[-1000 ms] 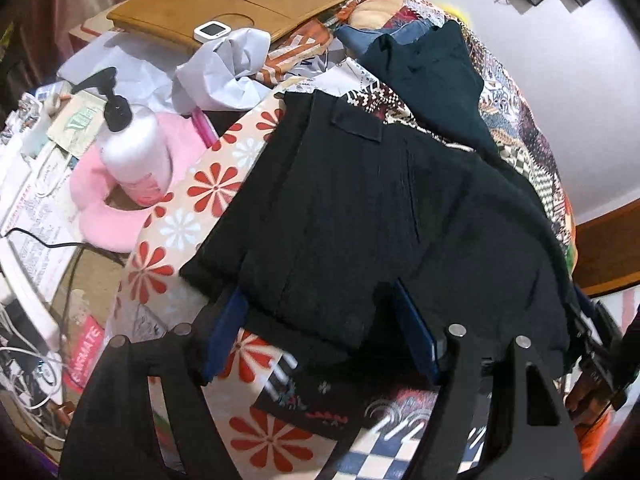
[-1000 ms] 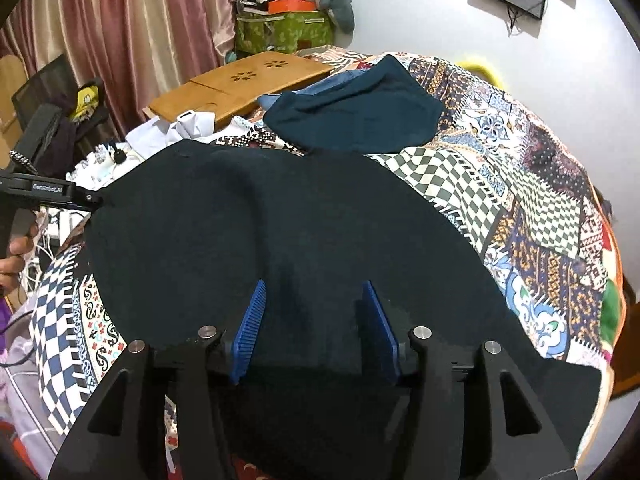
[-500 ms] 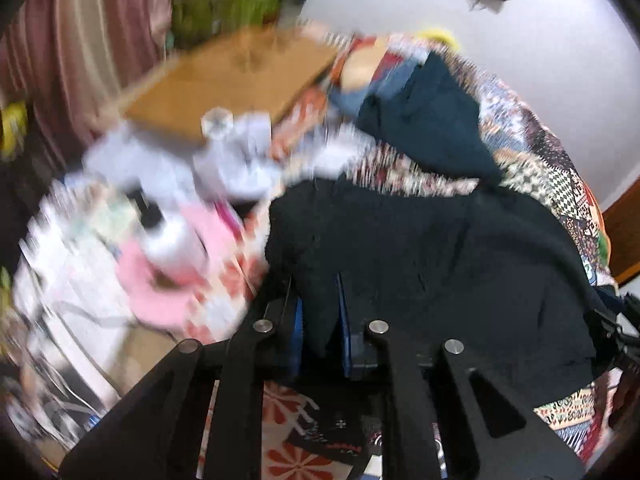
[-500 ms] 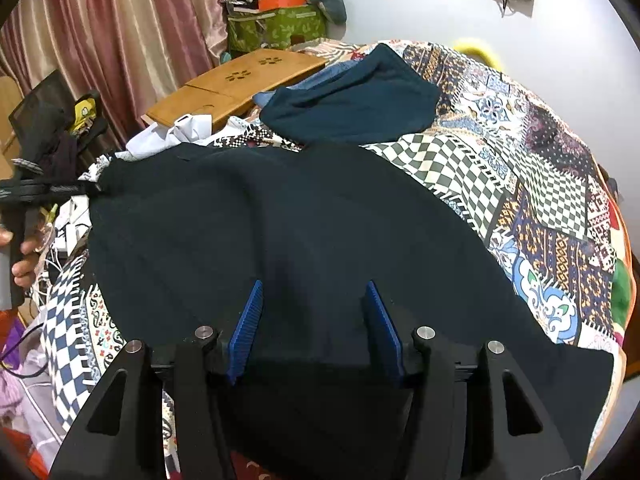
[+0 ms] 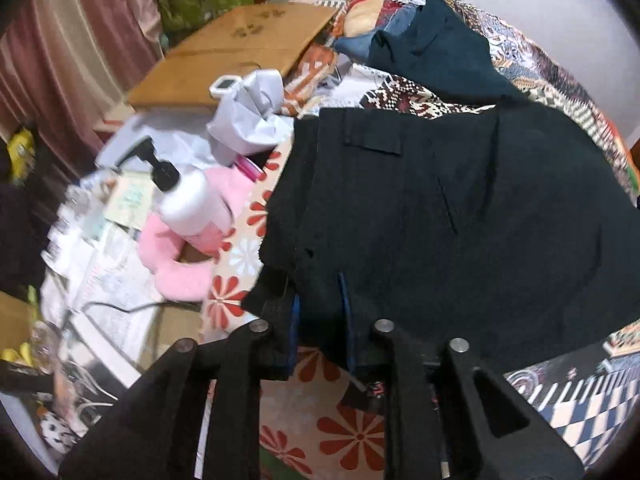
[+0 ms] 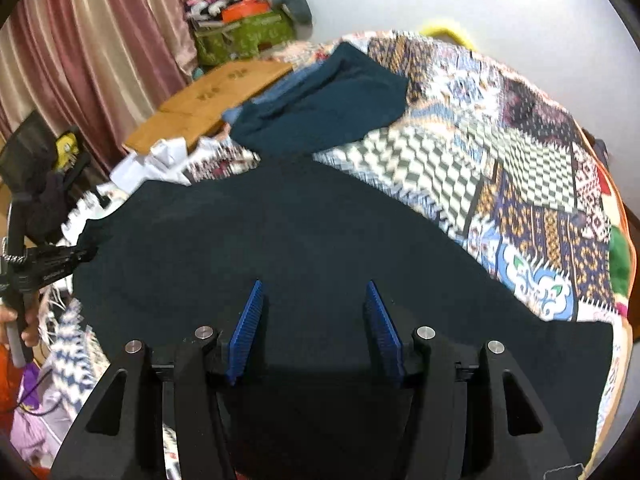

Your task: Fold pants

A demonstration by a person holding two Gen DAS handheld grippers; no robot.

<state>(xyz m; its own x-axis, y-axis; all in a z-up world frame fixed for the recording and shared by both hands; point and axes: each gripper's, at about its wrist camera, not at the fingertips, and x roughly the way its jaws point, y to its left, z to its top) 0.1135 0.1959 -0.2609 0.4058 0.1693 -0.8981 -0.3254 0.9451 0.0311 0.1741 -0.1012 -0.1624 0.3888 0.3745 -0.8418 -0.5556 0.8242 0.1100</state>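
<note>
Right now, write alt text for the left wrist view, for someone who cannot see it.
The left gripper, its jaws opening slightly, has a bunched edge of the black pants between its blue pads above a patterned quilt. Left of the pants lie a white pump bottle, a pink cushion and crumpled paper.

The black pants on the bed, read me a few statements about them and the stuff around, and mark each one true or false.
1. The black pants lie on a patterned quilt. True.
2. The left gripper has pants fabric between its fingers. True; its jaws are opening slightly.
3. The pump bottle stands on top of the pants. False; it stands beside them, on a pink cushion.
4. The teal garment covers the pants. False; it lies beyond them.
5. The right gripper is clamped shut. False; its pads stand apart over the fabric.
</note>
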